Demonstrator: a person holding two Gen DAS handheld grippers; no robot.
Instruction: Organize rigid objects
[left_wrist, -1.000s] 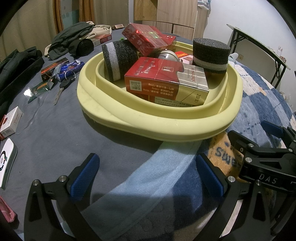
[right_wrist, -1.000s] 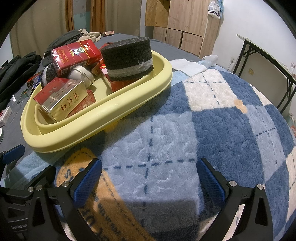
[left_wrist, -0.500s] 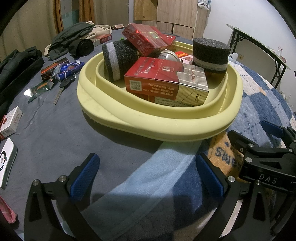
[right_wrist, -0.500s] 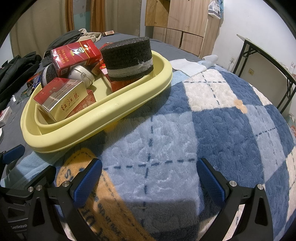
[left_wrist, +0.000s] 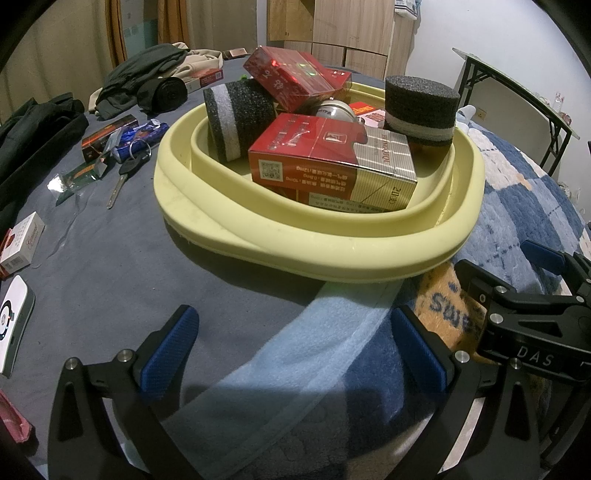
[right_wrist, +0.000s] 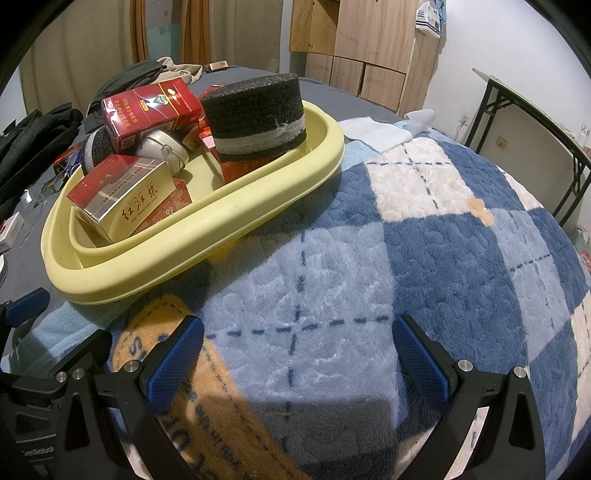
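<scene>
"DAS" on the right gripper's frame (left_wrist: 535, 325); "BINGQIQE" on the red-and-gold cigarette pack (left_wrist: 332, 162) — "GenRobot" on the left gripper's body (right_wrist: 37, 452).

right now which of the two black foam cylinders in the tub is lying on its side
The left one, by the yellow tub's far-left rim, its flat end facing sideways. The other foam cylinder stands upright.
</scene>
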